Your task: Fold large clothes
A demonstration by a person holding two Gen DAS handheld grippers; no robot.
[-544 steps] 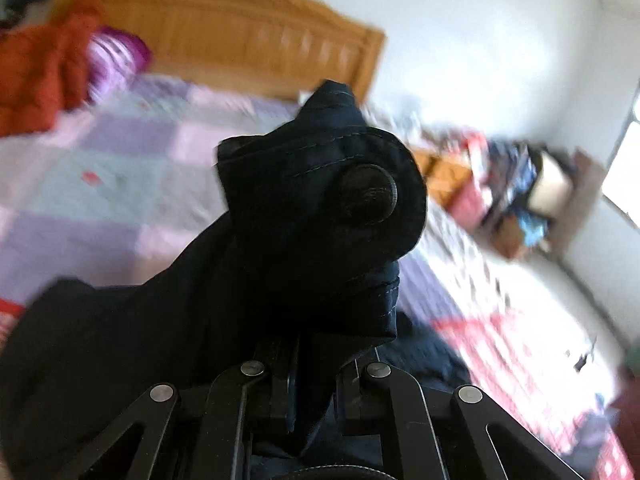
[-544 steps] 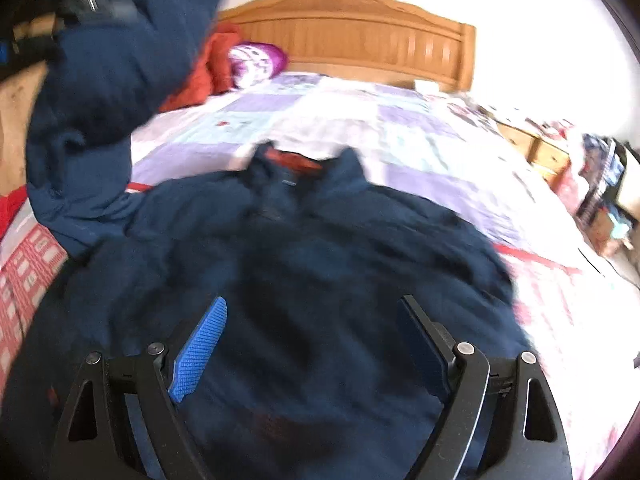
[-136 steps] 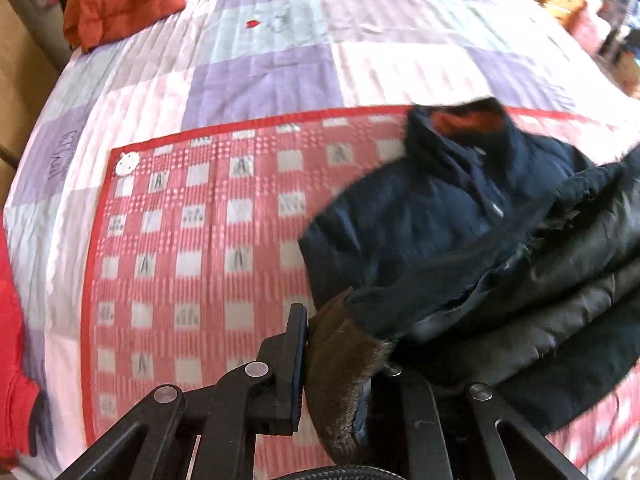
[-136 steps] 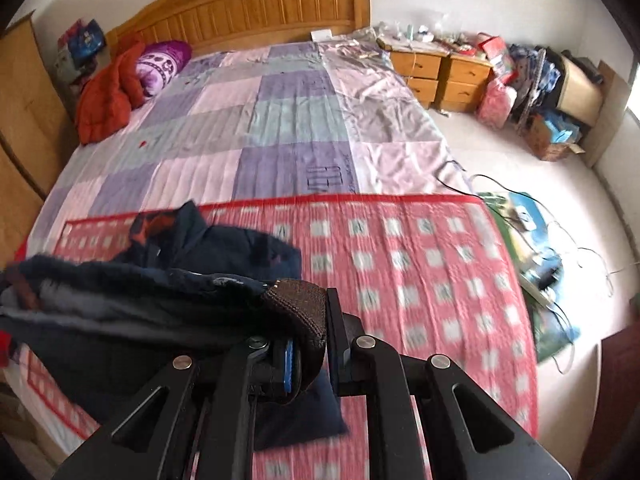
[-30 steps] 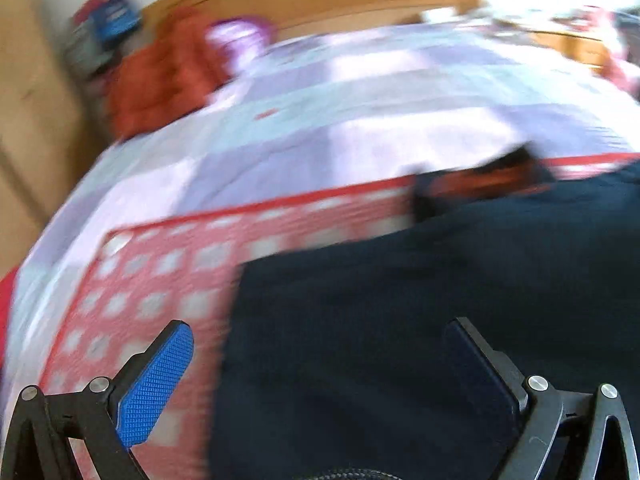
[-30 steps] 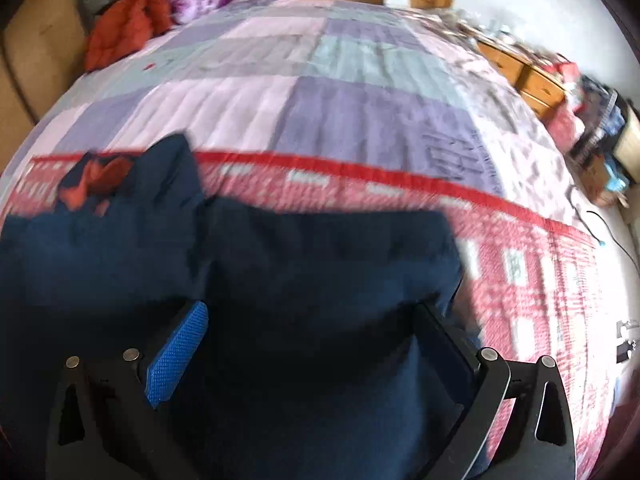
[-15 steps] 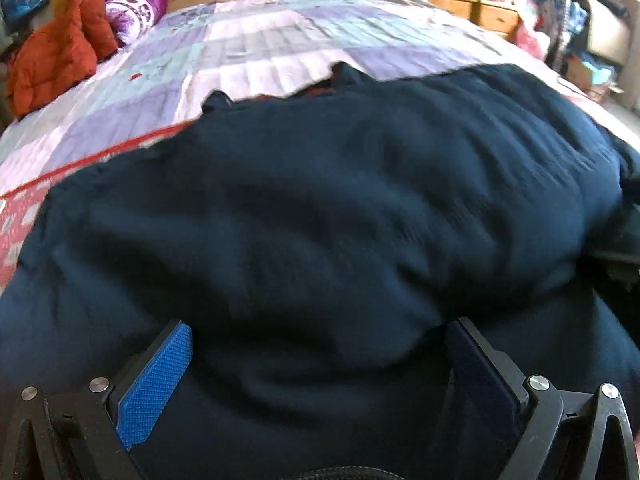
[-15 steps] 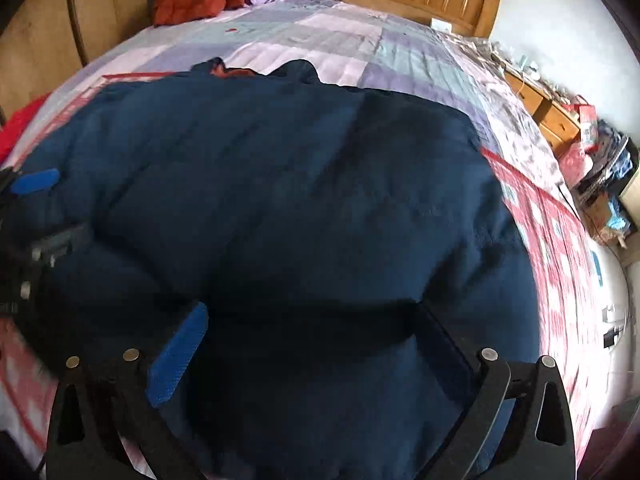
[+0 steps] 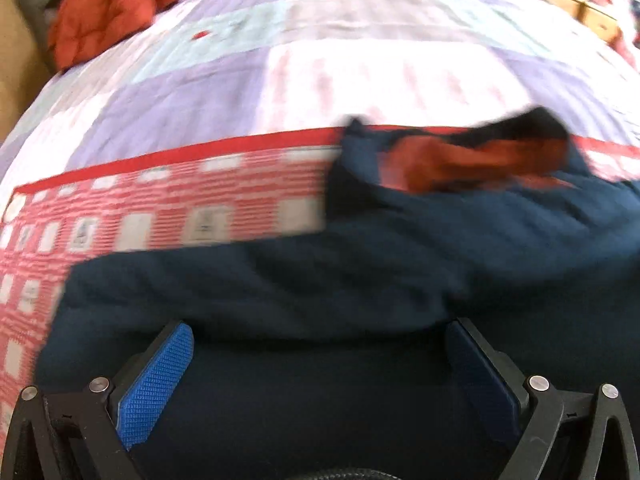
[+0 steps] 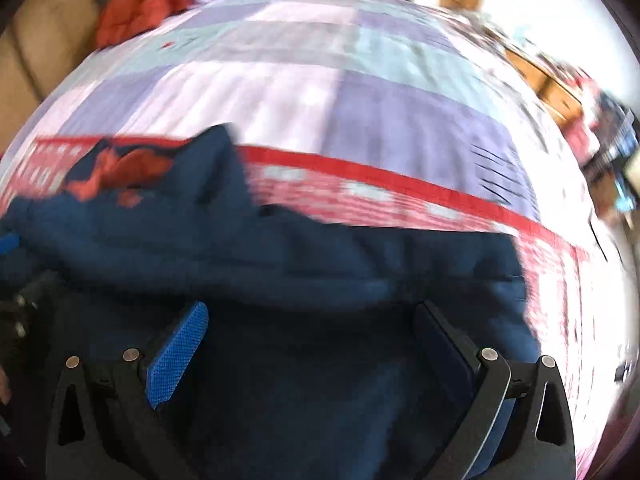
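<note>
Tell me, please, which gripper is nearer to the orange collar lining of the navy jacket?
Hard to call; perhaps the left. The collar lining lies ahead and right of the open left gripper; from the open right gripper it lies ahead, far left.

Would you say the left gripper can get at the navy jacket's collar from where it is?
Probably yes. The left gripper is open over the navy jacket, and the orange-lined collar lies exposed ahead on the red checked blanket, nothing covering it.

Both tongs (image 9: 318, 360) (image 10: 312, 344) spread wide, empty
</note>
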